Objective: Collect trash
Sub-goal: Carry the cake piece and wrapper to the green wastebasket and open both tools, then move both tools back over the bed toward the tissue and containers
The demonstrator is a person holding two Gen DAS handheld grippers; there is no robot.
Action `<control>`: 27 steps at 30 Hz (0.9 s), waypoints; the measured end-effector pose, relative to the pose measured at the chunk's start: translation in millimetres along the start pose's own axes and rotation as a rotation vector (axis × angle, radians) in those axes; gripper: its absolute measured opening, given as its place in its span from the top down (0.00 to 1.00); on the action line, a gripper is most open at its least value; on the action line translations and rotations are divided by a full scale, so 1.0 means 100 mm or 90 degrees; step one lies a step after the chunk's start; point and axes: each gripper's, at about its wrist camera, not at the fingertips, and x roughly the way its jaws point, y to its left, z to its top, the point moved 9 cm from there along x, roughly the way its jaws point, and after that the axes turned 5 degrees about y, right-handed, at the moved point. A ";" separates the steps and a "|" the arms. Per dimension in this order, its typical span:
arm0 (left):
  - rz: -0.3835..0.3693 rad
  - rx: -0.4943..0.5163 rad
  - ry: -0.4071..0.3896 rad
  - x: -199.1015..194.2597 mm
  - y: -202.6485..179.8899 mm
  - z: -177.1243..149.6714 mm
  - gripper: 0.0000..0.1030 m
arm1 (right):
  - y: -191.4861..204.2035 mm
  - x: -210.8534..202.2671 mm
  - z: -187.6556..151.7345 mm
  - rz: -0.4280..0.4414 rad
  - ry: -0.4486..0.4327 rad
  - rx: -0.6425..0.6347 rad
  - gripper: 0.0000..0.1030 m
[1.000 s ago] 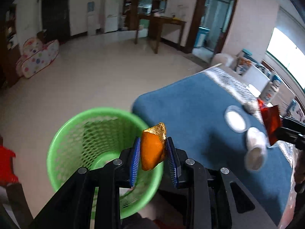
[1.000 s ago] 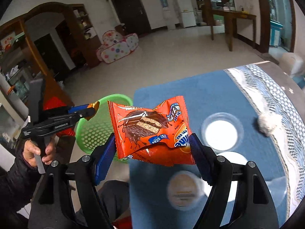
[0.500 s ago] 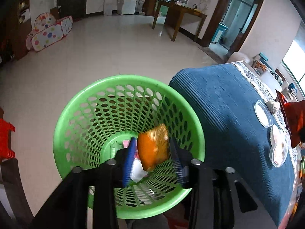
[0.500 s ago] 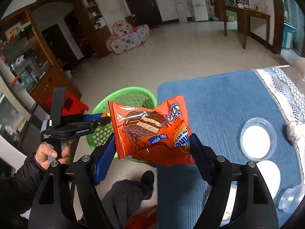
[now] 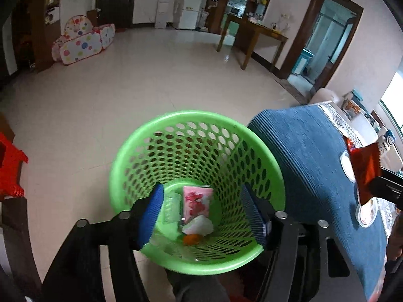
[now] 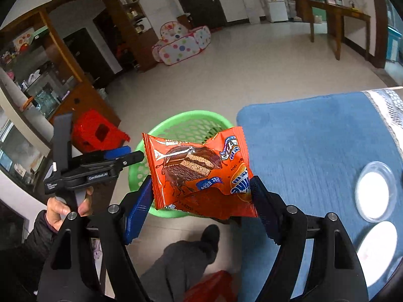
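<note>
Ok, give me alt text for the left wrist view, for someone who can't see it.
The left gripper hangs over a green basket, jaws opening with nothing between them. Trash lies in the basket bottom, including a pink packet. At right, a blue table and an orange wrapper.

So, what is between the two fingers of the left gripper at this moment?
Nothing is held: the left gripper hangs over the green basket, jaws opening. The left wrist view shows only trash at the basket's bottom, including the orange wrapper.

The orange snack wrapper [image 6: 199, 173] is showing "100" beside stylised foreign lettering that cannot be read. The left claw [image 6: 126, 154] is bearing small white lettering along its body, too small to make out.
</note>
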 end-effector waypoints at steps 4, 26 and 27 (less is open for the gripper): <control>0.018 -0.007 -0.016 -0.15 0.14 -0.04 0.37 | 0.13 0.14 0.05 0.016 0.006 -0.005 0.27; 0.020 -0.064 -0.046 -0.46 0.48 -0.12 0.31 | 0.47 0.60 0.10 0.068 0.031 0.016 0.12; 0.020 -0.064 -0.046 -0.46 0.47 -0.12 0.31 | 0.45 0.58 0.09 0.065 0.031 0.017 0.12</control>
